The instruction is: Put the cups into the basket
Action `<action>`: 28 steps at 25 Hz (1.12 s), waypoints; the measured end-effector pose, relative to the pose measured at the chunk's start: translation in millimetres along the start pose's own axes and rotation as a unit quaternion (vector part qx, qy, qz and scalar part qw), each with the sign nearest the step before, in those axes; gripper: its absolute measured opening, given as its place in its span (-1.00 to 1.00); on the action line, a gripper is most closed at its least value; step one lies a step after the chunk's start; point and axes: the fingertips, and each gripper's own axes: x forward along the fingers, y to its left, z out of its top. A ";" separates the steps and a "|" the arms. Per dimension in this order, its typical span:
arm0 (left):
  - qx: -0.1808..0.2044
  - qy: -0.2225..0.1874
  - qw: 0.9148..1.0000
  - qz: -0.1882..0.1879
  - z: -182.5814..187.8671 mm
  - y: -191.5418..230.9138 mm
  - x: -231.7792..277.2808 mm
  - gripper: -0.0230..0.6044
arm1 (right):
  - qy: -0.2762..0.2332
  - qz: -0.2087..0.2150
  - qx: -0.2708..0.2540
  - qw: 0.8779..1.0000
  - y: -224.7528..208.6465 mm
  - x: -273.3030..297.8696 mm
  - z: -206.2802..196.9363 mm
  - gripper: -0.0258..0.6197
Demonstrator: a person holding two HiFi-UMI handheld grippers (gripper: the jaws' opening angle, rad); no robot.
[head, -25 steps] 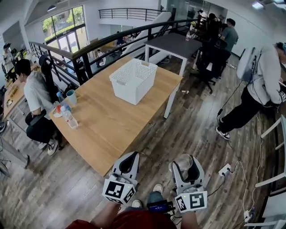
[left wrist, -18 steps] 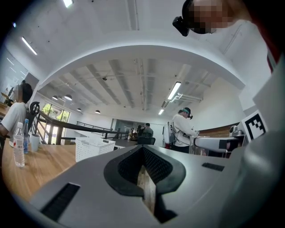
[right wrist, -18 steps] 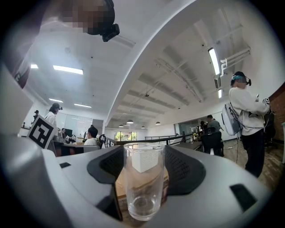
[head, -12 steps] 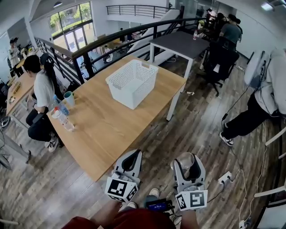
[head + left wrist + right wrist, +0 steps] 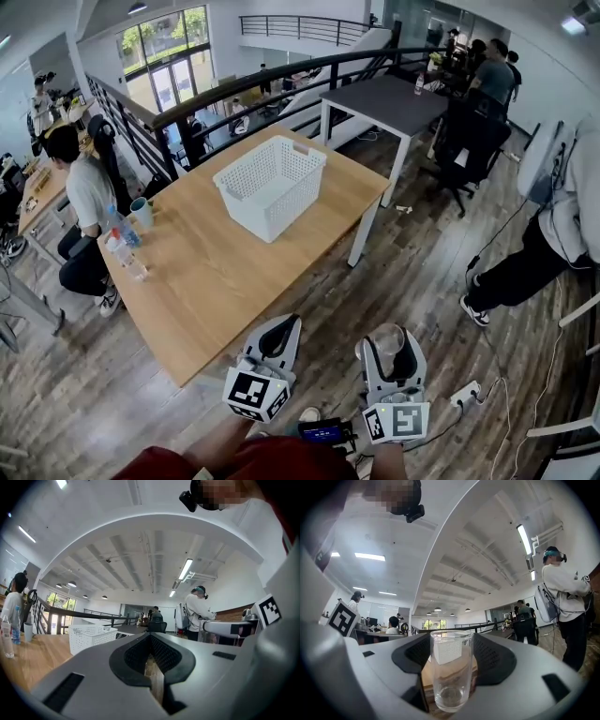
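A clear glass cup (image 5: 450,672) stands upright, clamped between the jaws of the right gripper (image 5: 390,347), held low near the person's body and off the counter (image 5: 216,277). The left gripper (image 5: 275,339) beside it has its jaws closed together on nothing. The white basket (image 5: 298,197) sits well ahead on the wooden counter, and a teal cup (image 5: 142,212) stands at the far left edge near two bottles (image 5: 123,249).

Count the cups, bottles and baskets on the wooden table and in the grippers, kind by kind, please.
Cups: 2 (glass cup in the right gripper, pale cup on the table)
Bottles: 2, both on the table
Baskets: 1
Total: 5
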 end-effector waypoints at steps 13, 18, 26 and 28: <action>-0.002 -0.009 1.000 0.022 1.1 -17.7 54.0 -0.91 | -0.006 0.022 0.003 1.000 -49.7 25.0 4.8 -0.05; -0.008 -0.013 0.999 0.028 -0.8 -7.4 68.4 -0.91 | -0.002 0.026 0.000 1.000 -56.2 41.4 0.0 -0.05; -0.016 -0.018 0.999 0.033 -4.0 28.1 97.7 -0.91 | 0.003 0.034 -0.001 0.999 -51.7 82.8 -8.9 -0.05; -0.019 -0.017 0.999 0.037 -4.5 41.0 104.4 -0.91 | 0.006 0.040 0.000 0.999 -47.5 97.6 -11.0 -0.05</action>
